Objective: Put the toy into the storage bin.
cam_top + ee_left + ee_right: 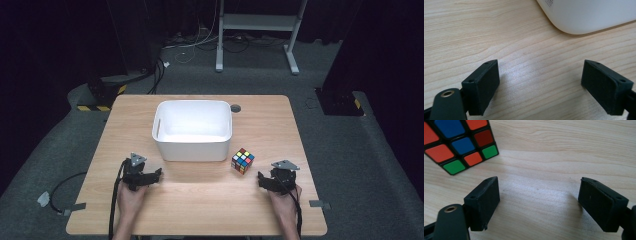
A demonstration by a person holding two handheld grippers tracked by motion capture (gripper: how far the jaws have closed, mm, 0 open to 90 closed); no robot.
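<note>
**A:** So where's the cube (243, 160) sitting right now?

**B:** On the desk (200, 200), just off the front right corner of the white bin (192, 130), near it but not touching. It's turned a bit, one corner facing the person. From the right gripper view you get it (461, 142) up in the top left: orange, blue, green and a dark red sticker on the face that shows.

**A:** And the right gripper (270, 181)?

**B:** Resting low at the desk, right of the cube and a little nearer the person. Jaws are wide apart with nothing but bare wood between them. The cube is ahead and off to the side of the jaws, not between them.

**A:** Left one?

**B:** Left gripper (150, 177) is on the other side, in front of the bin's left front corner. Jaws wide too, holding nothing. In the left gripper view the bin's rounded corner (586, 15) is just ahead, top right, and the rest is wood grain.

**A:** Anything in the bin?

**B:** Looks plain white inside from the high view.
</note>
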